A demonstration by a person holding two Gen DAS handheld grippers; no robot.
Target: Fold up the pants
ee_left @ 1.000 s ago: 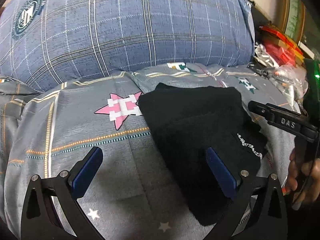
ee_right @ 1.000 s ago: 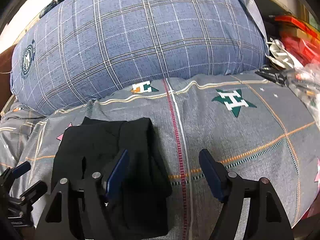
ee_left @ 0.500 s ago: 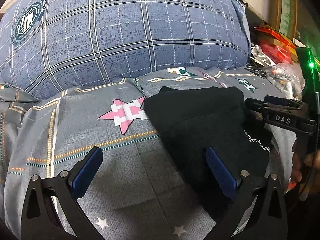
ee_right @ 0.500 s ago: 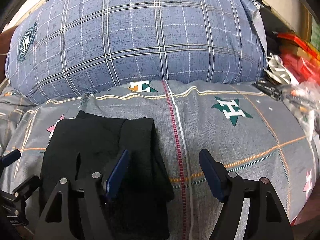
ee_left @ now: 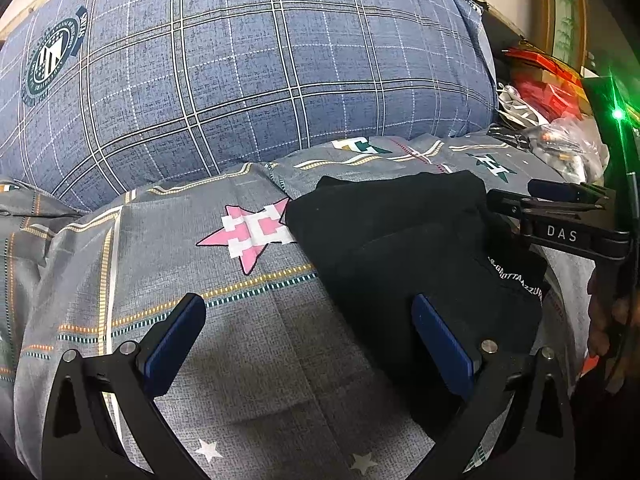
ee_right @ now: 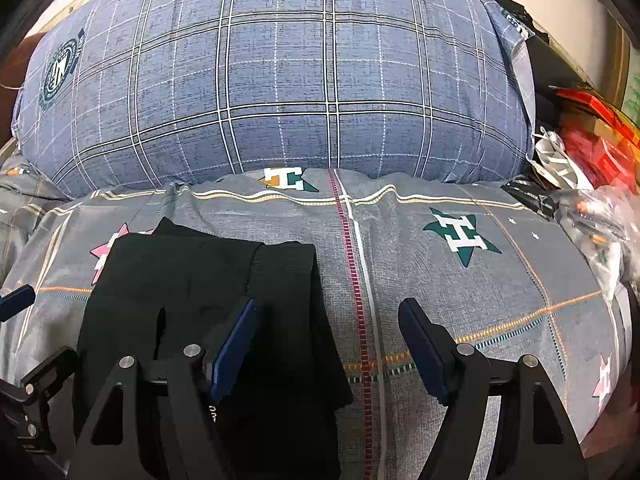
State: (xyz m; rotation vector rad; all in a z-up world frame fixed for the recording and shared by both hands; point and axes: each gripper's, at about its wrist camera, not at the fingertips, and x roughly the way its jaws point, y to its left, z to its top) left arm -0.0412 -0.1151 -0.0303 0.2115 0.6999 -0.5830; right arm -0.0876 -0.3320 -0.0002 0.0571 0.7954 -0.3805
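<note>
The left gripper (ee_left: 308, 340) is seen nearest in its own view, its 2 blue-padded fingers (ee_left: 176, 344) spread well apart with nothing clamped between them. Only grey bedding is framed by the gap, while the right-hand pad is seen in front of the near edge of the pants (ee_left: 420, 256).

The right gripper (ee_right: 328, 344) is likewise held with its jaws wide apart and nothing gripped. Its left pad is seen over the black fabric and its right pad over bare bedspread (ee_right: 460, 300). Whether either pad touches the cloth cannot be told.

The black pants are laid folded into a compact, roughly rectangular bundle on the grey bedspread, partly covering a pink star (ee_left: 252, 232) printed on it. A strip of white lettering (ee_left: 516, 276) is shown along 1 folded edge. In the left wrist view, the right gripper is seen just beside the far right side of the bundle, with part of the person's hand (ee_left: 612, 316) visible below it.

Farther back, a green star print (ee_right: 460, 236) is seen on the bedspread. Behind it, a large blue plaid pillow (ee_right: 280, 80) is propped, and red packages (ee_right: 600, 136) and clutter are piled at the right.
</note>
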